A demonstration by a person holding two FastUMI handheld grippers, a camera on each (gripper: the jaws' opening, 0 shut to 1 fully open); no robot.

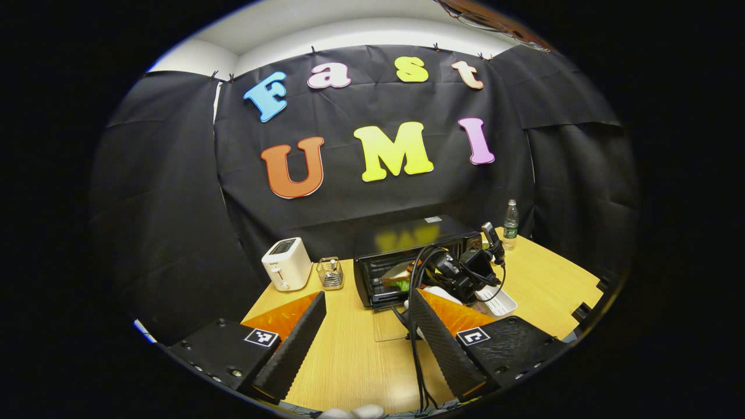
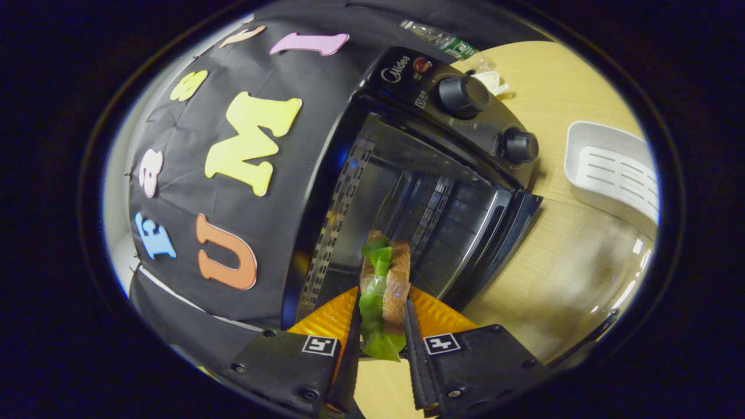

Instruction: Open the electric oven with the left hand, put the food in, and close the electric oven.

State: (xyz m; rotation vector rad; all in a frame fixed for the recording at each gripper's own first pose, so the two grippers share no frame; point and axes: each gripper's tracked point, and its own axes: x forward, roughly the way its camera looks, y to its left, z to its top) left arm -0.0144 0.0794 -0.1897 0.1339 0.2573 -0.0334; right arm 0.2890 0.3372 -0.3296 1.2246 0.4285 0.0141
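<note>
- The right gripper has both ribbed black fingers pressed on a sandwich, brown bread with green leaf, held on edge at the mouth of the electric oven.
- The oven stands open; its glass door lies flat on the table, and the dark cavity shows perforated side walls and ribbed metal. Whether anything else lies inside cannot be made out.
- Two round black knobs sit on the oven's control panel.
- A white slotted tray rests beside the oven, partly cut off at the edge.
- The left gripper hovers over the wooden table with its fingers spread wide, nothing between them.
- From the left gripper view, the right gripper and its cables hide much of the oven's opening; the sandwich peeks out there.
- A white toaster and a small wire basket stand left of the oven; the basket's contents are too small to tell.
- A clear plastic bottle stands upright behind.
</note>
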